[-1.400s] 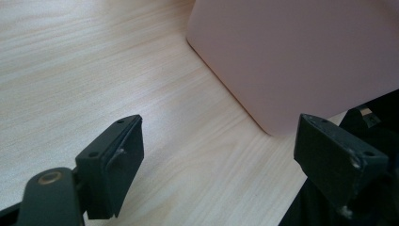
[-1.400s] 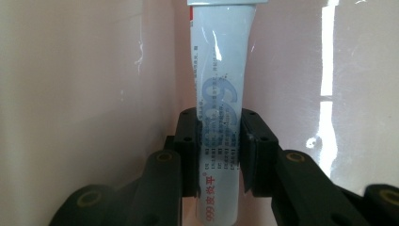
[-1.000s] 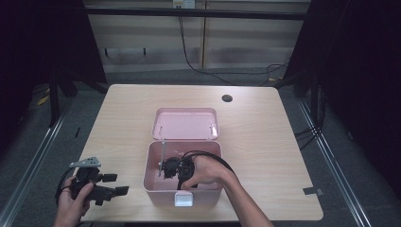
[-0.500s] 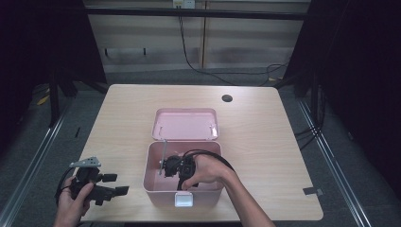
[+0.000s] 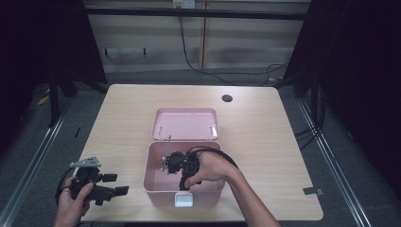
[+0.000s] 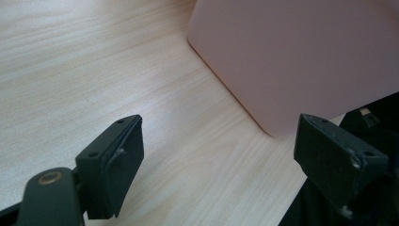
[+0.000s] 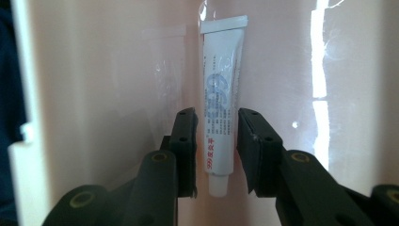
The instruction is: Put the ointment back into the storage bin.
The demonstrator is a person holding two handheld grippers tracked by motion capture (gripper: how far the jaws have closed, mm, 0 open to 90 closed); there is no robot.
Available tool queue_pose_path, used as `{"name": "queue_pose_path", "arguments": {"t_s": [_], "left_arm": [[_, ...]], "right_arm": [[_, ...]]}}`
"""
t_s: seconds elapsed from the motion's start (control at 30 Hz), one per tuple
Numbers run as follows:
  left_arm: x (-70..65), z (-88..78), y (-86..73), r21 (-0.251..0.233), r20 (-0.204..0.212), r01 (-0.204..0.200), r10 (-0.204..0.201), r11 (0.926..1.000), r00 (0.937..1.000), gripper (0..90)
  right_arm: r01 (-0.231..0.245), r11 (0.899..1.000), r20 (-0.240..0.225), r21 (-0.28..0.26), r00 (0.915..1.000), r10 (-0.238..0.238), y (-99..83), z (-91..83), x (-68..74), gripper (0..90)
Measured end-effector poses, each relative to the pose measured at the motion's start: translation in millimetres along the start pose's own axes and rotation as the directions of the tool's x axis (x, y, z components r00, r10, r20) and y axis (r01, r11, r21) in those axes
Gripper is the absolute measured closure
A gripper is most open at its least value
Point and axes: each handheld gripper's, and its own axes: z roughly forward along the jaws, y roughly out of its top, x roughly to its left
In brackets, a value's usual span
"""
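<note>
Currently, a white tube (image 7: 219, 110) is recorded lying inside the pink box (image 5: 156, 163), straddled by the just-opening jaws of the right gripper (image 7: 217, 150), apparently released; left gripper (image 6: 216, 160) is parked wide open.

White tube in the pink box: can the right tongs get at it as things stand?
Probably yes. The right tongs are already down inside the open pink box, and the white tube lies between their jaws with small gaps either side. The lid is folded back.
</note>
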Motion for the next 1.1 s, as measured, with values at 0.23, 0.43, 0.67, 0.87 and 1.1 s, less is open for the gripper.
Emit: {"name": "queue_pose_path", "arguments": {"t_s": [0.23, 0.43, 0.67, 0.87, 1.1], "left_arm": [[-0.1, 0.0, 0.0, 0.000, -0.001, 0.000, 0.000, 1.0000, 1.0000, 16.5], [-0.3, 0.0, 0.0, -0.002, -0.001, 0.004, -0.004, 1.0000, 1.0000, 16.5], [-0.3, 0.0, 0.0, 0.000, 0.002, 0.000, 0.000, 1.0000, 1.0000, 16.5], [-0.3, 0.2, 0.0, 0.000, -0.001, 0.000, 0.000, 1.0000, 1.0000, 16.5], [-0.3, 0.2, 0.0, 0.002, 0.002, 0.000, 0.000, 1.0000, 1.0000, 16.5]], "right_arm": [[0.003, 1.000, 0.024, -0.027, 0.9997, -0.002, -3.5, -13.8, 4.5, 68.4], [-0.006, 0.999, 0.048, -0.035, 0.9988, 0.007, -7.8, -23.2, 7.0, 67.3], [-0.011, 0.999, 0.068, -0.047, 0.9976, 0.014, -12.1, -33.8, 11.4, 67.2], [-0.032, 0.999, 0.083, -0.043, 0.9959, 0.036, -17.6, -43.8, 14.0, 67.3], [-0.040, 0.998, 0.110, -0.049, 0.9930, 0.045, -24.7, -59.0, 18.1, 67.1]]}}
